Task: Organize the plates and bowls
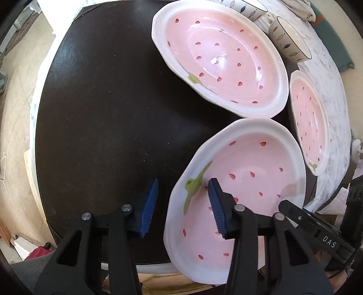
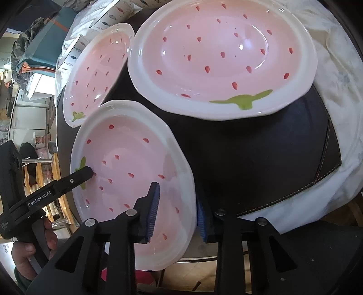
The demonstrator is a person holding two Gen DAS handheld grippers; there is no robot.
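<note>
Three pink strawberry-pattern plates lie on a dark mat (image 1: 102, 127). The near plate (image 1: 245, 172) (image 2: 133, 163) overhangs the mat's front edge. My left gripper (image 1: 182, 204) is open, its jaws straddling that plate's left rim without closing on it. My right gripper (image 2: 178, 213) has its jaws on either side of the same plate's right rim, gripping it. A second plate (image 1: 224, 59) (image 2: 222, 54) lies behind, a third (image 1: 308, 122) (image 2: 97, 72) beside it. Two white fish-pattern bowls (image 1: 290, 40) (image 2: 109, 20) stand at the back.
The mat lies on a white marbled cloth (image 2: 340, 95) over the table. A teal folded cloth (image 1: 333, 43) lies beyond the bowls. The left part of the mat is bare. Floor and clutter lie below the table edge.
</note>
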